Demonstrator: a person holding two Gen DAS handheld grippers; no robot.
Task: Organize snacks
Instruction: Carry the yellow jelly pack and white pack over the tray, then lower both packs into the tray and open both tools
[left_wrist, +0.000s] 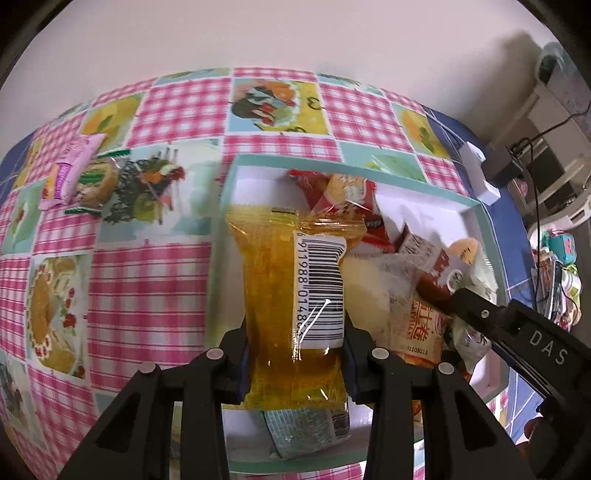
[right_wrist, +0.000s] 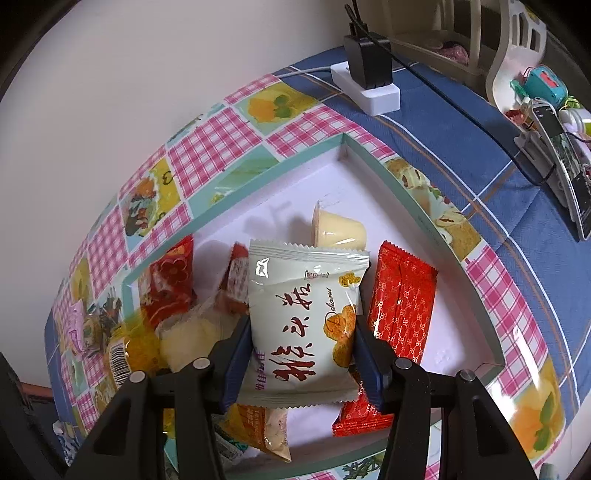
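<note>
My left gripper (left_wrist: 295, 354) is shut on a clear orange snack packet (left_wrist: 291, 295) with a barcode label, held over the left end of a white box with a teal rim (left_wrist: 221, 206). My right gripper (right_wrist: 303, 354) is shut on a pale green snack packet (right_wrist: 306, 314) with red lettering, held over the same box (right_wrist: 424, 218). Several snacks lie in the box: a red patterned packet (right_wrist: 402, 306), a yellow jelly cup (right_wrist: 338, 229) and red packets (right_wrist: 170, 284). The right gripper's black body (left_wrist: 517, 328) shows at the right of the left wrist view.
A pink packet (left_wrist: 72, 166) and a clear-wrapped cake (left_wrist: 98, 181) lie on the checked tablecloth left of the box. A white power strip (right_wrist: 369, 92) with a black plug sits behind the box on blue cloth. A phone on a stand (right_wrist: 561, 170) is at right.
</note>
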